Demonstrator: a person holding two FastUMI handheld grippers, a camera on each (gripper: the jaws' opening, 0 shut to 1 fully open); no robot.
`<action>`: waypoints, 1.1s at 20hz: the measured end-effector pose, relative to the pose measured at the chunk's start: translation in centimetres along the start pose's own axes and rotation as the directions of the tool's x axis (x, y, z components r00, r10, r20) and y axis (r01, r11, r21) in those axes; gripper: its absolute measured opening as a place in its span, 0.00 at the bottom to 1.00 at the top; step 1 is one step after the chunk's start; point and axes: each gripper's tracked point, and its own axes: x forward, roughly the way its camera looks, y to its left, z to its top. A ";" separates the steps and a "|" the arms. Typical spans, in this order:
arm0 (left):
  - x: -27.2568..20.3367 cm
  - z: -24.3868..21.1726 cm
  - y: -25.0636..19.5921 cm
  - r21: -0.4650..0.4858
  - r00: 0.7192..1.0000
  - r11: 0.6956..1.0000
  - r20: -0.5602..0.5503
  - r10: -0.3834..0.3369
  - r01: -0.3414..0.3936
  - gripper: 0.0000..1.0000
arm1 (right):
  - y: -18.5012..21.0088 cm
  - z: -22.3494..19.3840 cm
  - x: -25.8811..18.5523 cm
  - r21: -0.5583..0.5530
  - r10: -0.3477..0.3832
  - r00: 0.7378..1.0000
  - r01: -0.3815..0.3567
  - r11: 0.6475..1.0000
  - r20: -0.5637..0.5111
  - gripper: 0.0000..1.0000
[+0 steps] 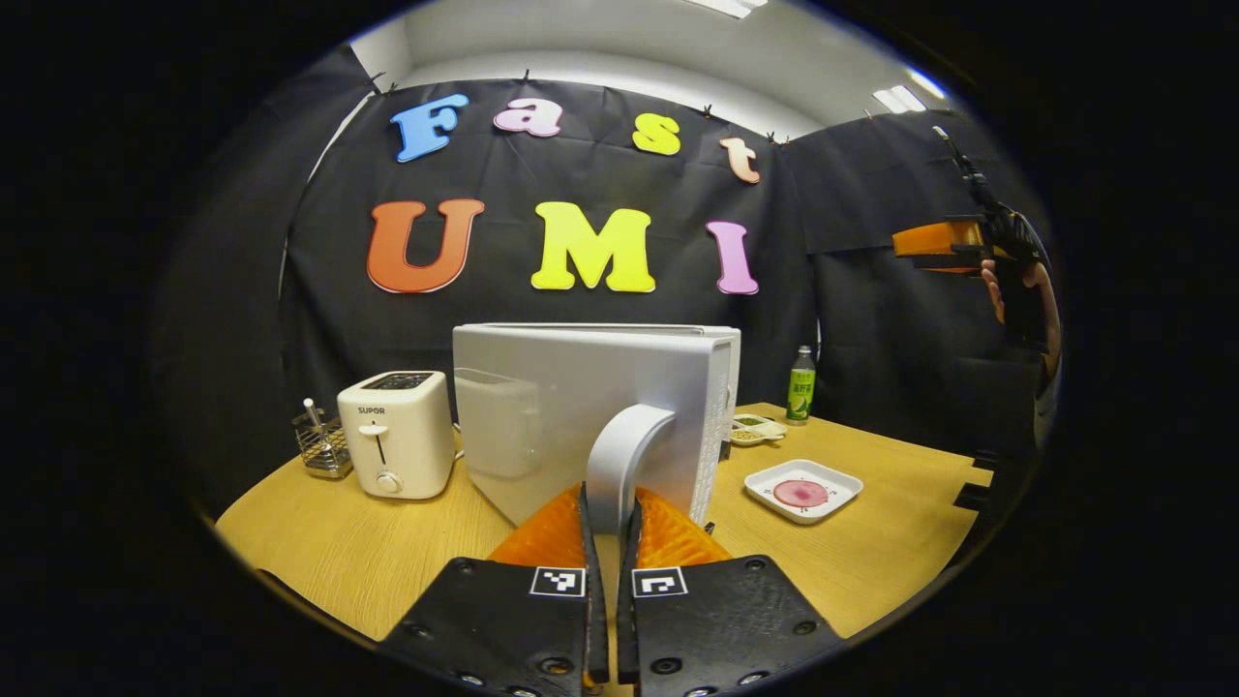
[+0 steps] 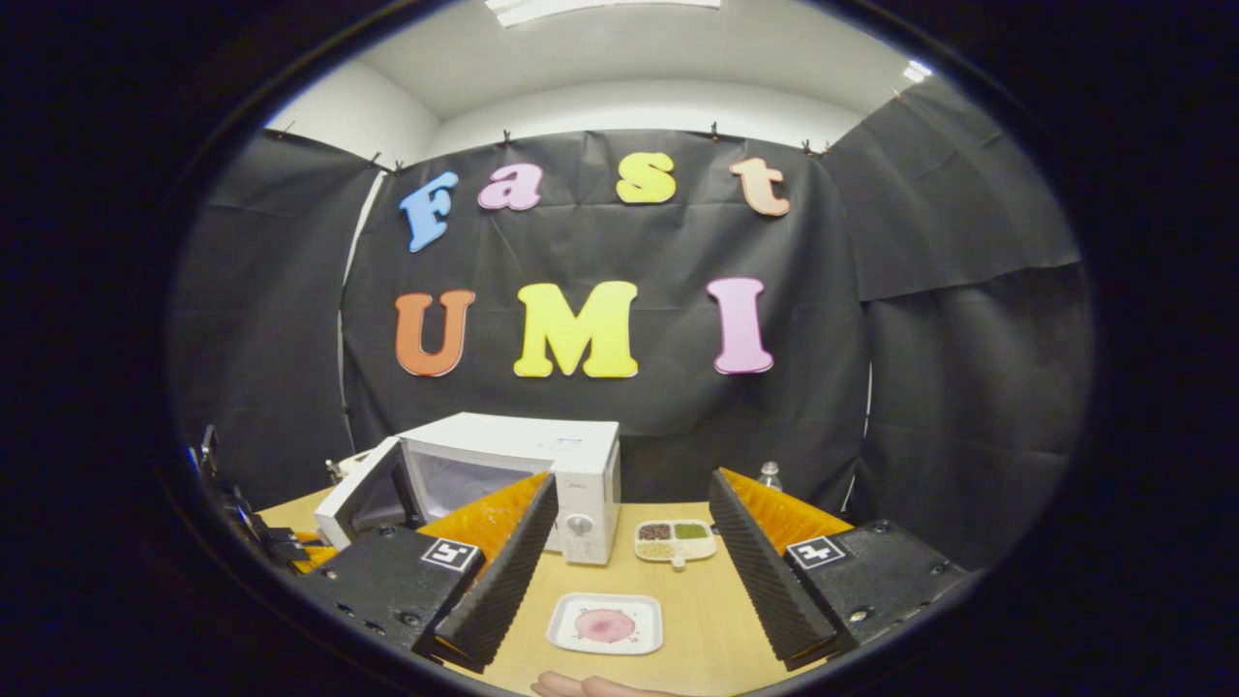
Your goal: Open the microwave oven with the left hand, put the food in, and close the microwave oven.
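Microwave oven — white, boxy, on the wooden table, door swung partly open. Left gripper clamped on the curved, smooth door handle. Right gripper spread wide, holding nothing, above the square white plate of pink food — bare tabletop around it.

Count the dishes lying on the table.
2: a square white plate with the pink food, nearest the camera, and a divided dish behind it, right of the microwave. The open door may hide others.
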 end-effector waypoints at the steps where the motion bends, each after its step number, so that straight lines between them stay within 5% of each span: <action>1: -0.2 -0.1 0.3 0.011 1.000 1.000 -0.003 -0.027 0.027 0.03 | 0.8 0.1 0.0 -0.004 0.012 1.000 -0.012 1.000 0.003 1.00; 6: -1.1 -0.2 1.1 0.037 0.986 0.985 -0.001 -0.168 0.168 0.04 | 3.5 0.5 0.1 -0.016 0.050 0.999 -0.050 0.999 0.001 1.00; 7: -1.3 -0.3 1.1 0.039 0.978 0.977 -0.005 -0.208 0.208 0.04 | 3.8 0.5 0.2 -0.021 0.051 0.999 -0.051 0.998 0.003 0.92; 8: -1.4 -0.3 1.1 0.045 0.968 0.967 -0.004 -0.250 0.249 0.04 | 4.0 0.5 0.3 -0.026 0.052 0.999 -0.052 0.998 0.003 1.00; 10: -1.7 -0.4 2.4 0.036 0.960 0.959 -0.005 -0.281 0.281 0.03 | 4.7 0.4 0.5 -0.033 0.055 0.998 -0.055 0.998 0.000 1.00; 13: -1.7 -1.5 2.4 -0.109 0.916 0.914 -0.053 -0.398 0.390 0.66 | 5.2 0.2 0.9 -0.035 0.054 0.998 -0.054 0.998 -0.011 1.00; 14: -2.1 -1.3 2.5 -0.109 0.913 0.911 -0.050 -0.404 0.397 0.63 | 5.4 0.2 1.0 -0.038 0.054 0.998 -0.055 0.998 -0.013 1.00; 17: -2.7 -1.0 4.5 -0.026 0.949 0.950 -0.043 -0.313 0.312 0.64 | 5.7 -0.2 1.2 -0.053 0.052 0.998 -0.053 0.997 -0.021 1.00; 19: -3.6 -1.3 5.6 0.015 0.965 0.966 -0.059 -0.256 0.258 0.84 | 5.8 -0.4 1.5 -0.046 0.054 0.998 -0.056 0.997 -0.031 1.00; 21: -5.6 -0.8 6.7 0.032 0.977 0.977 -0.051 -0.207 0.209 0.87 | 5.9 -0.7 1.6 -0.036 0.060 0.997 -0.061 0.997 -0.039 1.00; 22: -6.7 0.1 7.8 0.046 0.987 0.986 -0.018 -0.159 0.159 0.88 | 6.0 -0.7 1.6 -0.033 0.062 0.997 -0.064 0.997 -0.043 0.92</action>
